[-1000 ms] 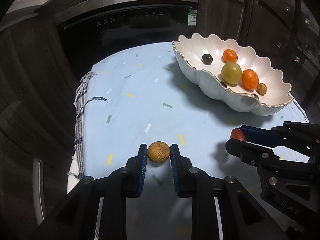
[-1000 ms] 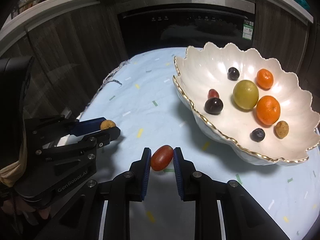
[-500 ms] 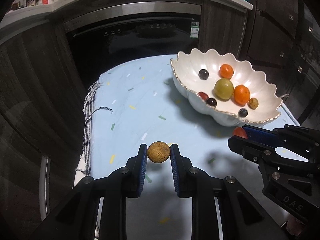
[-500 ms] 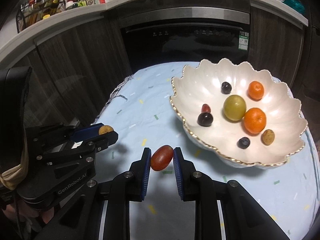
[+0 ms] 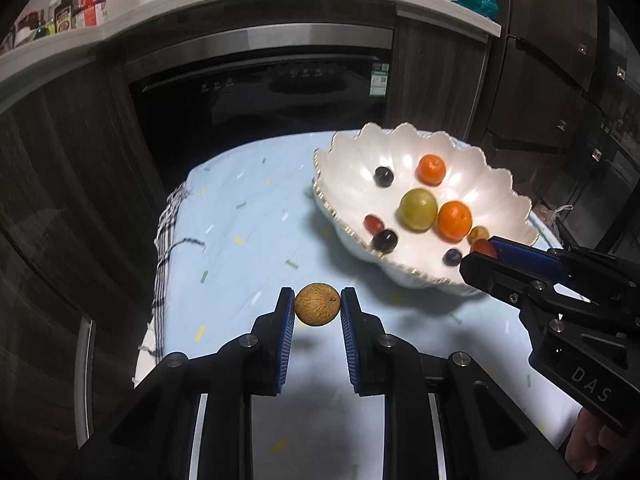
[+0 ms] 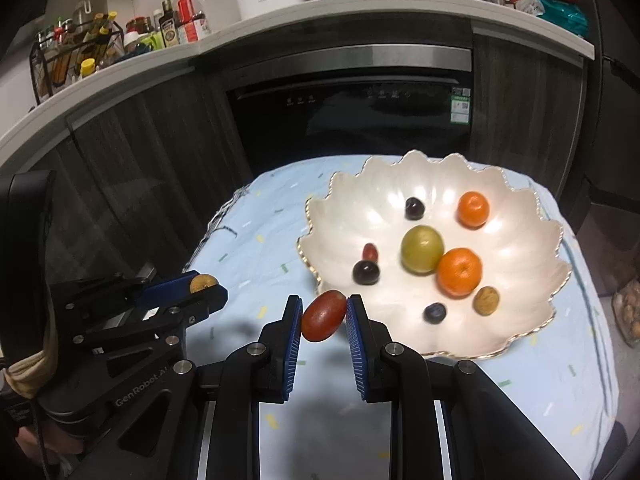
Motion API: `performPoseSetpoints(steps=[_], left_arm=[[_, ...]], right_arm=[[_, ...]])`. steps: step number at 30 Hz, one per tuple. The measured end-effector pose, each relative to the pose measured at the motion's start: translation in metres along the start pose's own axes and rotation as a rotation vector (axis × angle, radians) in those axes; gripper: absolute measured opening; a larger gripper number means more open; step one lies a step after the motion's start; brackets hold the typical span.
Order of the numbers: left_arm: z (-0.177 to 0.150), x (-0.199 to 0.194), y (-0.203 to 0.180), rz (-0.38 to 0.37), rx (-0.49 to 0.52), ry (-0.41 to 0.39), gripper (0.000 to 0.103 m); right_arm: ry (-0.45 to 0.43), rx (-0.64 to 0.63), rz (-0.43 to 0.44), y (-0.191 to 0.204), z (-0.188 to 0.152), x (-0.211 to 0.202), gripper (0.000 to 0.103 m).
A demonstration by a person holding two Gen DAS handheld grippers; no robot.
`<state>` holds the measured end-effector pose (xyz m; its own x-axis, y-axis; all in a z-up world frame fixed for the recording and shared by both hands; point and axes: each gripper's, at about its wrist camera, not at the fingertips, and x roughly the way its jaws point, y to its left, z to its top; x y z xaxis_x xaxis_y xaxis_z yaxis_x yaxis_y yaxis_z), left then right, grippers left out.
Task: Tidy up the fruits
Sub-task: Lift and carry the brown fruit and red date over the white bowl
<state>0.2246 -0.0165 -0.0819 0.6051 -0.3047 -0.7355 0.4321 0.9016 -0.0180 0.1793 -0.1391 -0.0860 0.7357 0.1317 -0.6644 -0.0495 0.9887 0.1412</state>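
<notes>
My left gripper [image 5: 317, 309] is shut on a round brown fruit [image 5: 317, 304] and holds it above the light blue tablecloth [image 5: 248, 240]. It also shows in the right wrist view [image 6: 204, 286] at the left. My right gripper [image 6: 323, 314] is shut on an oblong red fruit [image 6: 323, 315], held near the front left rim of the white scalloped bowl [image 6: 520, 320]. In the left wrist view the right gripper [image 5: 480, 254] is at the bowl's [image 5: 352, 168] near right rim. The bowl holds two oranges, a green fruit [image 6: 422, 249], dark grapes, a small red fruit and a brown one.
The table stands in front of a dark built-in oven [image 6: 352, 120] and wood cabinets. A checked cloth [image 5: 164, 240] hangs at the table's left edge. Bottles and a rack [image 6: 80, 52] stand on the counter behind. A bag [image 6: 630, 312] lies at the far right.
Both grippers have risen with their fruits, so the table and bowl look farther below. The right gripper has come closer to the bowl's rim.
</notes>
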Motion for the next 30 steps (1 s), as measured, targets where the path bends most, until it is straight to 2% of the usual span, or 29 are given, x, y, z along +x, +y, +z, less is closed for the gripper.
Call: performPoseSetpoints(steps=[14,30], left_arm=[[0.032,0.002,-0.044,-0.018,0.003,-0.022,0.024],[0.059,0.021,-0.079,-0.023,-0.014,-0.014,0.024]], right_arm=[[-0.051,0.023,-0.051,-0.051,0.022,-0.025,0.025],[-0.089,0.055,-0.104,-0.105,0.043,-0.031,0.025]])
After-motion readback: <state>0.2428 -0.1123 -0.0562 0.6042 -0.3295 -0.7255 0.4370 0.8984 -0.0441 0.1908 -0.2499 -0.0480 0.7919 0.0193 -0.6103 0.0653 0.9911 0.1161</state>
